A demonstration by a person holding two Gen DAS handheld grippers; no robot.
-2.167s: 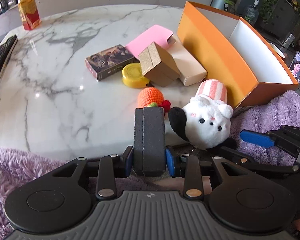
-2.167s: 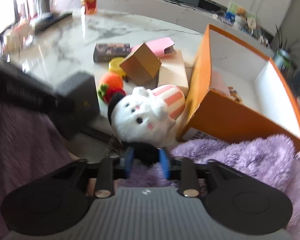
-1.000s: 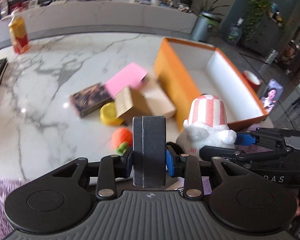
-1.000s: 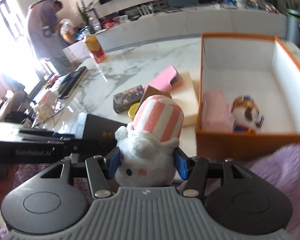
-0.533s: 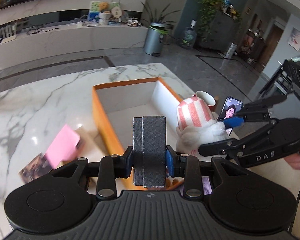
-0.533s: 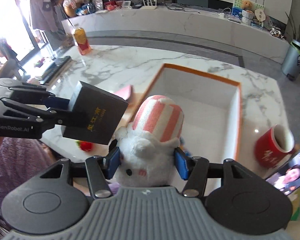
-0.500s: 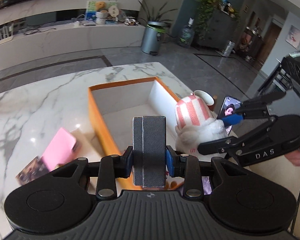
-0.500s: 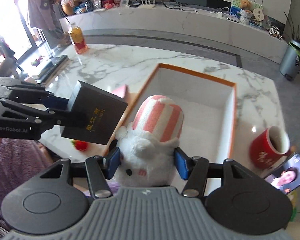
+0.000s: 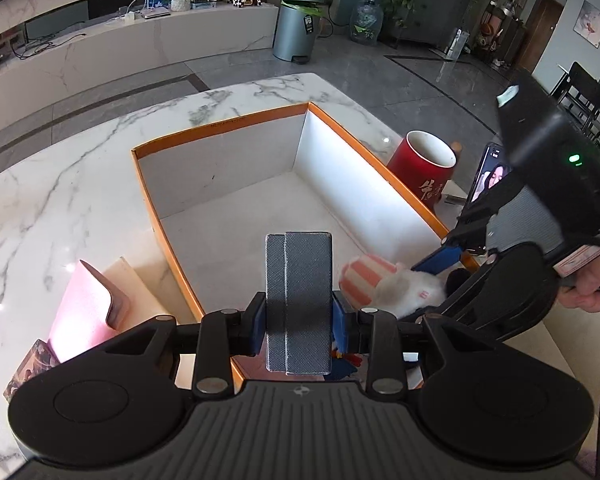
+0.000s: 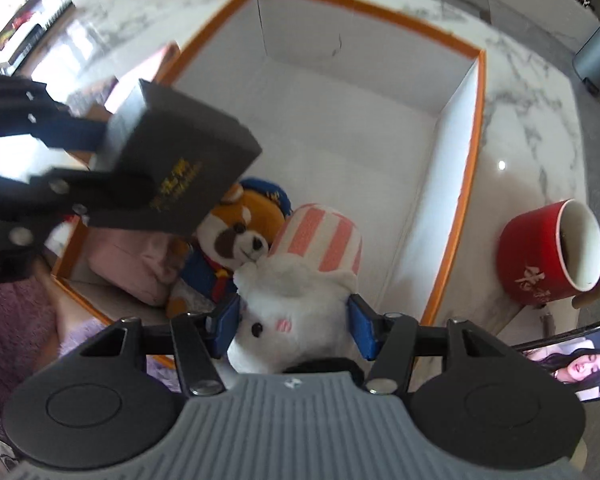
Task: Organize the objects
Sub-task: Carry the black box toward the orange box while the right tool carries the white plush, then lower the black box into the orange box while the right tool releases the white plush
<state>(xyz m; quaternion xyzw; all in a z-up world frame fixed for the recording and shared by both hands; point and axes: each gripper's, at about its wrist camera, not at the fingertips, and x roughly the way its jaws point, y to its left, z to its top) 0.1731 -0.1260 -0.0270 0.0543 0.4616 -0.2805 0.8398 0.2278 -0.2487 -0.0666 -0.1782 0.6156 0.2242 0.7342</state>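
My left gripper [image 9: 299, 322] is shut on a black box [image 9: 299, 300], held above the near end of the orange box [image 9: 220, 123]; the black box also shows in the right wrist view [image 10: 172, 164]. My right gripper [image 10: 292, 326] is shut on a white plush with a pink striped hat [image 10: 300, 280], low inside the orange box [image 10: 464, 184] next to a bear plush in blue [image 10: 236, 240] and a pink pouch [image 10: 128, 268]. The white plush shows in the left wrist view [image 9: 384, 284] at the box's right wall.
A red mug [image 10: 548, 256] and a phone [image 10: 568, 360] stand right of the orange box. A pink case [image 9: 84, 304], a tan box [image 9: 140, 296] and a dark card box [image 9: 28, 364] lie left of it on the marble table [image 9: 60, 200].
Both grippers have moved forward and down over the orange box. The white plush has dropped from above the rim to down inside, beside the bear plush.
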